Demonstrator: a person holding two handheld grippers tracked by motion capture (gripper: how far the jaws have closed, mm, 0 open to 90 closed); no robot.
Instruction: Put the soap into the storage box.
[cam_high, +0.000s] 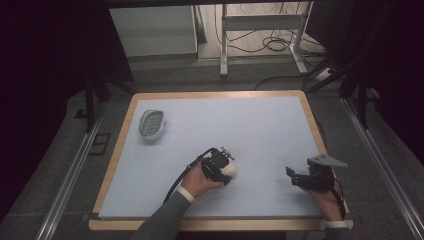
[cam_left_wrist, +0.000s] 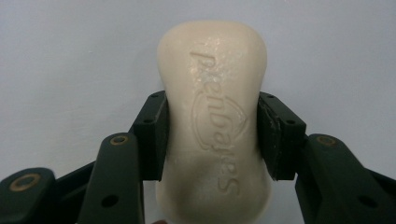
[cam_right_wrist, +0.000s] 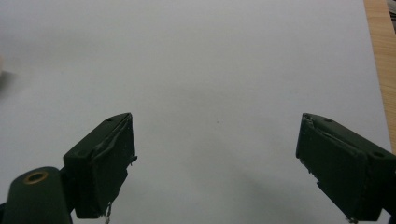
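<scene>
Nearest the person, the right gripper (cam_high: 299, 179) is hovering low over the table's pale blue mat (cam_high: 260, 130) toward the near right corner, and its own view is showing the two jaws standing wide apart with only bare mat between them. A little farther in and to the left, the left gripper (cam_high: 223, 167) is clamping a bar of soap (cam_left_wrist: 215, 121); in the left gripper view the jaws are pressing on the two long sides of the bar at its narrowed waist, with the rounded ends sticking out past the pads on either side. The bar is sitting near the middle of the mat, slightly toward the near edge, and whether it is resting on the surface or lifted just clear cannot be told.

The soap is looking firm and solid, light enough for one gripper, with an embossed word on its upper face and a few glistening specks that suggest a slick surface. It is likely slippery, so the waist is probably the best place to hold it, since the pinched shape is keeping the pads from sliding toward either end; a hard squeeze could dent it.

Farthest off, near the far left corner of the mat, a soap dish (cam_high: 151, 123) is lying well apart from the bar.

Counted: one bar of soap, one dish, two grippers.
</scene>
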